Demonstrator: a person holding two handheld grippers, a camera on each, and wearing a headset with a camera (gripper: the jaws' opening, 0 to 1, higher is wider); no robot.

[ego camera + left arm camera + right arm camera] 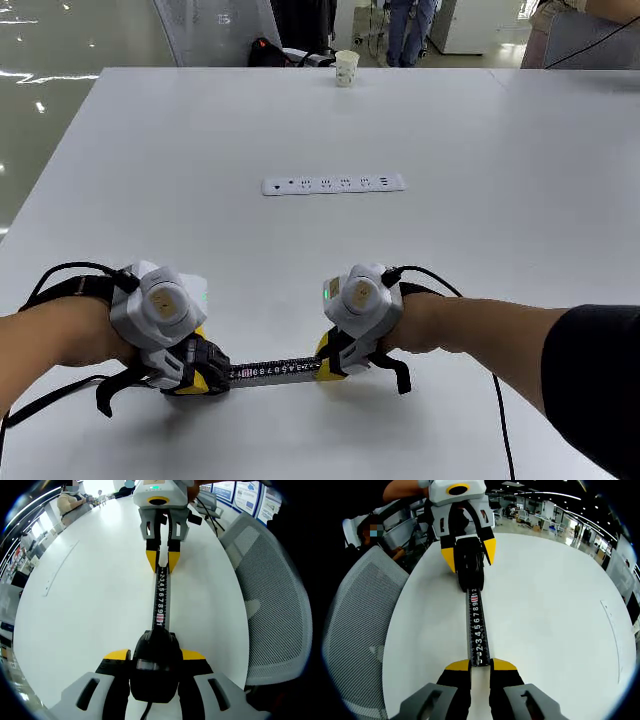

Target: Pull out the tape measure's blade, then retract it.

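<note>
Head view shows both grippers low over the near edge of a white table point(180, 150), facing each other, with the tape measure stretched between them. The left gripper point(200, 378) is clamped around the tape measure's black case point(190, 362), which seems to rest on the tabletop, though the yellow jaw tips hide its underside. The right gripper point(330, 362) has its jaws pinched together on the free end of the blade point(275, 370).

The blade is pulled partway out. It runs straight and flat just above the table from the case mouth to the right gripper's yellow tips, with its printed scale facing up. In the left gripper view the case sits squarely between that gripper's two jaws. In the right gripper view the blade end disappears between the closed tips, so the hook itself cannot be made out.

A person's forearms reach in from either side, and black cables point(497, 400) trail from the grippers. Farther up the table a white power strip point(333, 184) lies flat, well apart from the grippers. A paper cup point(346, 67) stands upright near the far edge. A grey mesh chair point(270, 595) stands beside the table.
</note>
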